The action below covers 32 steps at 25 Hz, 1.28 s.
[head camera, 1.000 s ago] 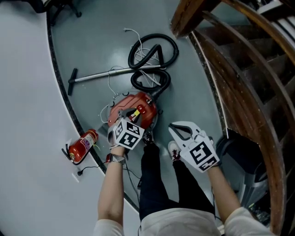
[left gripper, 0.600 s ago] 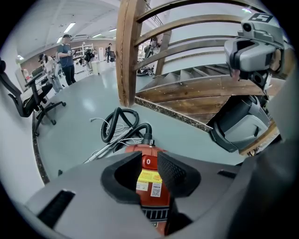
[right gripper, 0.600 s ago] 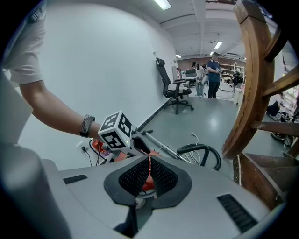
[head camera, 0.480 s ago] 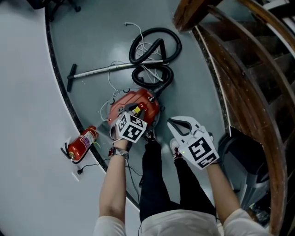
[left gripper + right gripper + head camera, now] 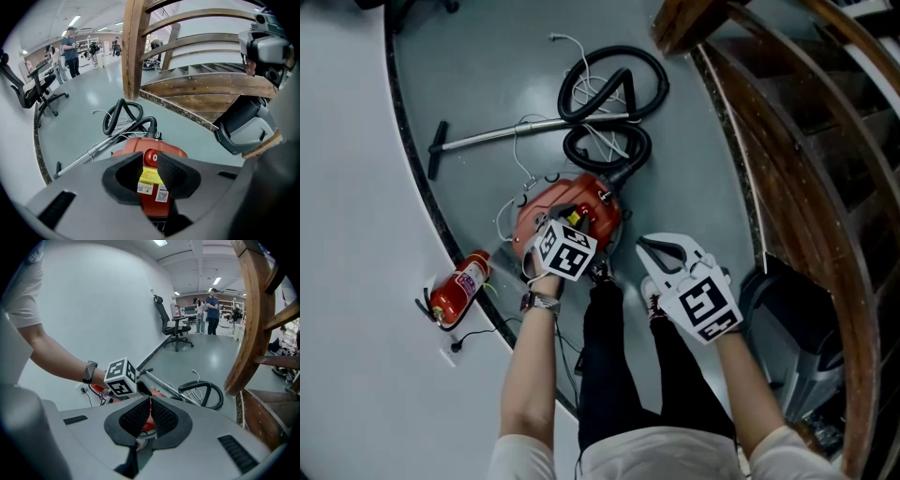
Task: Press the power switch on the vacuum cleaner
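The red canister vacuum cleaner (image 5: 567,208) lies on the grey floor in front of the person's feet. My left gripper (image 5: 573,225) hangs right above its top and points steeply down. In the left gripper view the red body (image 5: 154,149) with its round red switch (image 5: 151,158) and a yellow label shows through the gap between the jaws. Those jaws (image 5: 149,165) are closing, with nothing pressed between the pads. My right gripper (image 5: 643,245) hovers to the right of the vacuum, jaws together (image 5: 150,402), holding nothing.
A black hose (image 5: 614,94) coils behind the vacuum, with a metal wand (image 5: 516,133) and white cord beside it. A red fire extinguisher (image 5: 455,289) lies at the left by the wall. A wooden staircase (image 5: 787,141) rises on the right. The person's legs (image 5: 609,356) stand close behind.
My left gripper has come down closer onto the top of the red vacuum. The right gripper has sunk a little beside it.
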{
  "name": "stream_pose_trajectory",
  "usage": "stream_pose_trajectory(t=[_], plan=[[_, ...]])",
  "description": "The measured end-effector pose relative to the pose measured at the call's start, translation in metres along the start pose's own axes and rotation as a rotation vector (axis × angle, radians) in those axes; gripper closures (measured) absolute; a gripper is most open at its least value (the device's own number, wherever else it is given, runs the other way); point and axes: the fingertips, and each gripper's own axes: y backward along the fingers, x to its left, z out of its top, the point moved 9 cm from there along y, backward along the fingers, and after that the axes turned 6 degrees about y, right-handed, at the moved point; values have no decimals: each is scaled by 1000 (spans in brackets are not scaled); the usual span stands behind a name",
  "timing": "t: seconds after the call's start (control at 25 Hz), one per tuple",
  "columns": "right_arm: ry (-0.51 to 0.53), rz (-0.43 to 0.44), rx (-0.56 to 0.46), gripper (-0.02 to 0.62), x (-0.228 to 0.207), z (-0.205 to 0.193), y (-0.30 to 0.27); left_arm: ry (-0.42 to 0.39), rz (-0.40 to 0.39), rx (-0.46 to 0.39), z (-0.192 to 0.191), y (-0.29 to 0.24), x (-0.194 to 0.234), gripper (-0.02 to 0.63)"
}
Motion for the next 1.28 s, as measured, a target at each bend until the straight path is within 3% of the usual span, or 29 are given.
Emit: stream_pose_trajectory(t=[0.68,1.28], plan=[[-24,4,14,565,-2,-7,-5,34,82,76,4,-11,4,518],[-55,-4,14,565,-6,-13,-8,40,87,91,5,-13,5,512]])
